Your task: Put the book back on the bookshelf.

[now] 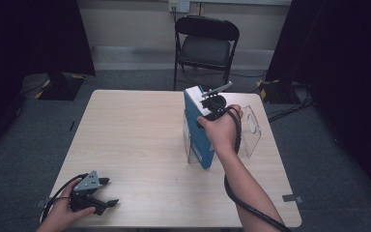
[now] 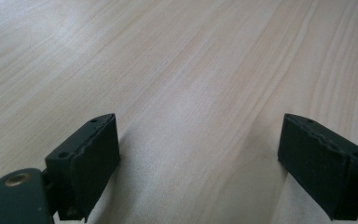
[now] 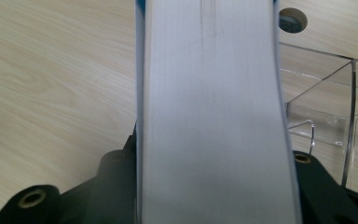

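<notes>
While your right gripper holds the blue book upright against the clear stand, seating remains. Beside that stand, your left gripper rests spread, empty. Page edges sit between the right jaws.

My left gripper rests low at seven o'clock, jaws spread wide, pointing toward three o'clock, my left hand wrapped behind it. My right hand reaches up toward one o'clock, forearm stretched, wrist bent over its grip.
</notes>
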Motion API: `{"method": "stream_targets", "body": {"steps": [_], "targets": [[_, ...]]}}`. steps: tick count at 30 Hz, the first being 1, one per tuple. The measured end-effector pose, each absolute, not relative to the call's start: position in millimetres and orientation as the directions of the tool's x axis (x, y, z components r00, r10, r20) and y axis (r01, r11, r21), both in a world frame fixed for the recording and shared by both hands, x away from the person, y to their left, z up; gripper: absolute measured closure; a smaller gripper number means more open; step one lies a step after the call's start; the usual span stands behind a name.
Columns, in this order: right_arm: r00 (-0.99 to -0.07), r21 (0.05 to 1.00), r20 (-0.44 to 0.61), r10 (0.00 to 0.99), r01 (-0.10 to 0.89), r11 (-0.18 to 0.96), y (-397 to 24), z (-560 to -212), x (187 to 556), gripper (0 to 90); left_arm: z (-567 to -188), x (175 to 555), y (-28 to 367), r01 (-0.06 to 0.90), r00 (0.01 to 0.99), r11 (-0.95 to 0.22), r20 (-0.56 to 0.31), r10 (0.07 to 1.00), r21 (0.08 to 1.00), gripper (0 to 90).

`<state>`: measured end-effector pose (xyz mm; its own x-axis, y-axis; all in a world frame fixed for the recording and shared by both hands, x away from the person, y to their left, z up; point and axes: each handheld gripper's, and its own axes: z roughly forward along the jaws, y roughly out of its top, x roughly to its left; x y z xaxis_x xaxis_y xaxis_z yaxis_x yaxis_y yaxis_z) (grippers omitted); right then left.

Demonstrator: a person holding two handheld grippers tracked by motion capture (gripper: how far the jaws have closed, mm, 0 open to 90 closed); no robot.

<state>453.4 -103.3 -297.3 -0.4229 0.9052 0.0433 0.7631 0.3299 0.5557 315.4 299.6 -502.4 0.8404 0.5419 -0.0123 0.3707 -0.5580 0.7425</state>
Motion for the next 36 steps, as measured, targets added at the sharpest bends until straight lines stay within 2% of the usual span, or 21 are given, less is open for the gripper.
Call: {"method": "stream_targets", "body": {"steps": [11,22,32,36], "targets": [[-0.436,0.587,0.054,0.898,0.741,0.324,-113.2,-291.1,448.9,38.7,-502.5,315.5,299.6,0.370,0.841,-0.558,-0.013,0.541,0.743,12.1],[-0.454,0.625,0.079,0.888,0.717,0.311,-123.2,-294.2,441.0,27.5,-502.1,315.9,300.0,0.361,0.843,-0.565,0.000,0.539,0.742,12.1],[-0.504,0.652,0.102,0.858,0.685,0.326,-138.3,-296.0,427.6,19.3,-502.0,316.0,300.0,0.360,0.843,-0.566,0.002,0.538,0.741,12.1],[-0.517,0.659,0.054,0.854,0.661,0.359,-143.1,-298.4,420.6,19.4,-502.1,315.9,299.9,0.359,0.842,-0.566,0.003,0.539,0.742,12.1]]}}
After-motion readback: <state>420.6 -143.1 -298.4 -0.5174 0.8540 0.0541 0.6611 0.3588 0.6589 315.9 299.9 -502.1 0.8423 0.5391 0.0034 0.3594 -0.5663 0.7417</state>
